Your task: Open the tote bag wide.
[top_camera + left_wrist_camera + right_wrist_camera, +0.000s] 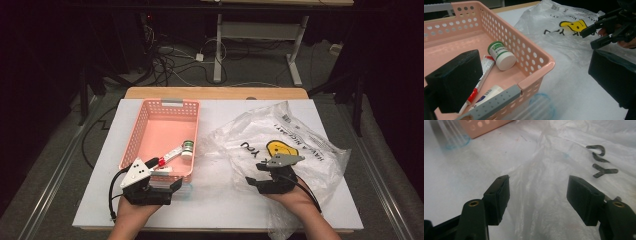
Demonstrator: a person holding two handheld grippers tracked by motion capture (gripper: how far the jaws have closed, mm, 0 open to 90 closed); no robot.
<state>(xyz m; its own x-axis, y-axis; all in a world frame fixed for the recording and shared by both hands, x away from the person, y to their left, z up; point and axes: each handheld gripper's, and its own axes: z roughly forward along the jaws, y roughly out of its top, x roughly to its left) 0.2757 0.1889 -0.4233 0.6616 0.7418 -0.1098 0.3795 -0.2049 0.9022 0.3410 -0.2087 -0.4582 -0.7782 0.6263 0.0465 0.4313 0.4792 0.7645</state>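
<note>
Your right gripper (pixel 254 183) hovers over the crumpled plastic bag (pixel 280 145) on the table (pixel 215 205), jaws spread with nothing between them. Your left gripper (pixel 172 186) sits at the pink basket's (pixel 145 117) near corner, jaws spread wide astride its wall.

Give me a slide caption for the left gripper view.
Left gripper open astride the pink basket rim, a white bottle and tubes inside.

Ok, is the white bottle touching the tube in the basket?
Touching. The left gripper view shows the white bottle lying on its side in the pink basket, its side resting against the red-and-white tube.
</note>
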